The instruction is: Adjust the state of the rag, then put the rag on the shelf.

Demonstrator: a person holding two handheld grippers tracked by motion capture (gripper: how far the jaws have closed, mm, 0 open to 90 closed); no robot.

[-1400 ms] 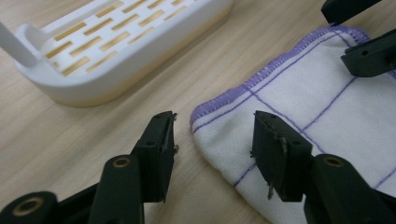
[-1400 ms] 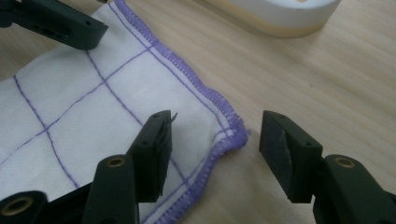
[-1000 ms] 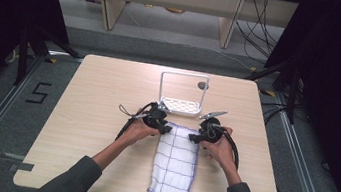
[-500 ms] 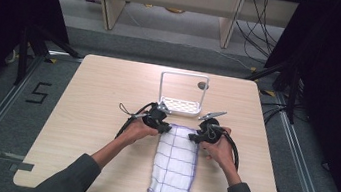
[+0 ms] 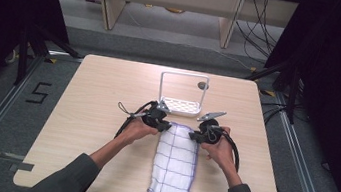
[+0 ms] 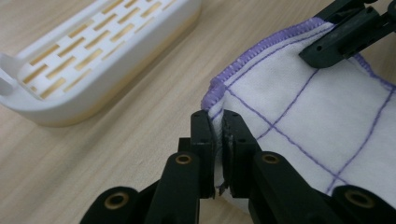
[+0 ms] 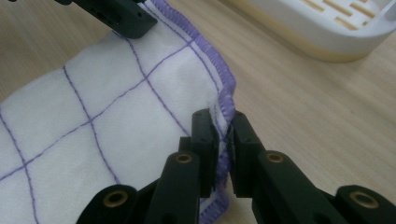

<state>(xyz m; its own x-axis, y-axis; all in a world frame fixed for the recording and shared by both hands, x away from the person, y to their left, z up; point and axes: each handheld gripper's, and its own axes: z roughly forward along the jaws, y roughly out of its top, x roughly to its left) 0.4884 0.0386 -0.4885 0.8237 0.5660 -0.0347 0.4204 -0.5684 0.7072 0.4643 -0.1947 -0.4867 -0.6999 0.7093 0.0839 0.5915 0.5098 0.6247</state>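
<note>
The white folded cloth with a purple stitched grid and purple hemmed edge (image 5: 174,162) lies flat on the pale wooden worktop (image 5: 88,94), running lengthwise from the near edge toward the middle. It looks soft and light to me, limp enough to sag or unfold once lifted, so I judge the hemmed far corners the best hold, since the stitching gives the tongs something firm to bite. I have it just there: my left tongs (image 6: 215,133) are clamped on the cloth's far left corner, fabric pinched between the jaws, and my right tongs (image 7: 219,133) are closed on the far right corner, over the purple hem. Just beyond the cloth's far end stands a white plastic slotted tray with an upright frame (image 5: 182,107), apart from the fabric.
</note>
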